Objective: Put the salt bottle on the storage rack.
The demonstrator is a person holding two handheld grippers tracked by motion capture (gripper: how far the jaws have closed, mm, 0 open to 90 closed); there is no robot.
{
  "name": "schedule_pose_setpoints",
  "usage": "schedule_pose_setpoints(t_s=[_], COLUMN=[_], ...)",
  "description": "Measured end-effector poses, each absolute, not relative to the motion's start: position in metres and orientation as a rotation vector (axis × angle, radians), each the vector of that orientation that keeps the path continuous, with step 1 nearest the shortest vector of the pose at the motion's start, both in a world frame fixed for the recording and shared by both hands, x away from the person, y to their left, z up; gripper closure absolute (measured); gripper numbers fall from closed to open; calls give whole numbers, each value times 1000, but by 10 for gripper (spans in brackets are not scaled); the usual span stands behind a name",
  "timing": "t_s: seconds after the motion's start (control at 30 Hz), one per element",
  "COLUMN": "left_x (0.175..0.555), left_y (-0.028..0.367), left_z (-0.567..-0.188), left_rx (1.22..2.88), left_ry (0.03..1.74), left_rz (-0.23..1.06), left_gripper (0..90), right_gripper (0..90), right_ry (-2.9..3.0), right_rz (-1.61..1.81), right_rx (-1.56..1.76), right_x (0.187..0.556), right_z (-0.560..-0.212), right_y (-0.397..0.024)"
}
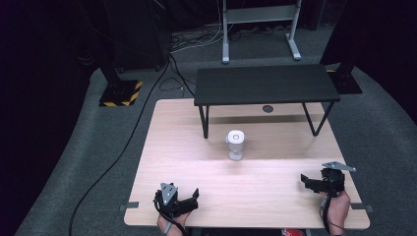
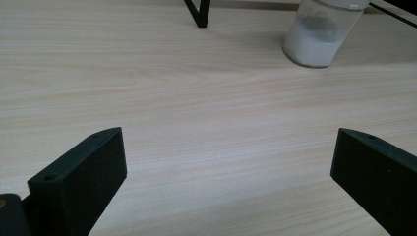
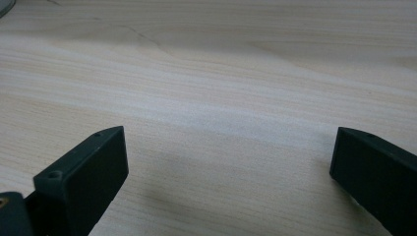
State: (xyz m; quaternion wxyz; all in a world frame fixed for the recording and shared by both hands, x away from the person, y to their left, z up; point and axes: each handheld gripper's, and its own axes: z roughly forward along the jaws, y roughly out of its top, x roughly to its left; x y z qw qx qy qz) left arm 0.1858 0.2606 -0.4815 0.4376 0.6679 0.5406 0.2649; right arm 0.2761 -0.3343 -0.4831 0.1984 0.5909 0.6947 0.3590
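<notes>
high view finds a small clear jar (image 1: pixel 235 145) with a white cap standing upright near the middle of the light wood surface (image 1: pixel 187 152), just in front of a low black shelf (image 1: pixel 265 84) that spans the far edge. the left gripper view shows the jar (image 2: pixel 317 37) holding white powder in its lower part, with one leg of the shelf (image 2: pixel 197 12) off to its side.

the risk, judged from here: the jar is tall for its base and stands free, so fingers arriving off-centre or closing on the cap could tip it and roll it toward the shelf legs; a squeeze too high on the smooth wall could let it slip.

the left gripper (image 1: pixel 189 196) sits at the near edge toward the left corner, low over the wood, angled inward and forward toward the jar, its fingers (image 2: pixel 81 182) spread wide and holding nothing. the right gripper (image 1: pixel 309 181) hangs near the right edge close to the near corner, pointed inward across the surface, well apart from the jar, its fingers (image 3: pixel 83 179) likewise wide open and empty. each is gripped from below by a hand at the near edge.
</notes>
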Motion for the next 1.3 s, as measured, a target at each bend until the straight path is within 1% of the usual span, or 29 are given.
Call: schedule_pose_setpoints(t_s=[0.17,0.33,0.6,0.83,0.87,1.0,1.13,1.17,1.3], left_x=[194,213,242,280,280,299,314,319,335], left_y=[247,218,181,156,156,144,132,126,113], left_z=[-482,-480,-474,-479,-479,-480,-479,-479,-478], left_rx=[1675,1726,1786,1773,1773,1772,1762,1765,1793], left_ry=[1321,1255,1182,1221,1221,1245,1251,1247,1238], left_rz=[628,596,602,577,577,569,588,609,627], left_gripper=[0,0,0,0,0,0,0,0,0], right_gripper=[0,0,0,0,0,0,0,0,0], right_ry=[1941,1940,1938,1940,1940,1939,1940,1940,1942], right_rz=[1011,1012,1021,1024,1024,1027,1028,1029,1029], right_rx=[1653,1652,1649,1645,1645,1645,1645,1644,1644], right_x=[276,275,275,275,275,275,275,275,275], right_z=[-483,-484,-484,-484,-484,-485,-485,-485,-485], right_y=[-335,-335,-336,-337,-337,-337,-337,-337,-337])
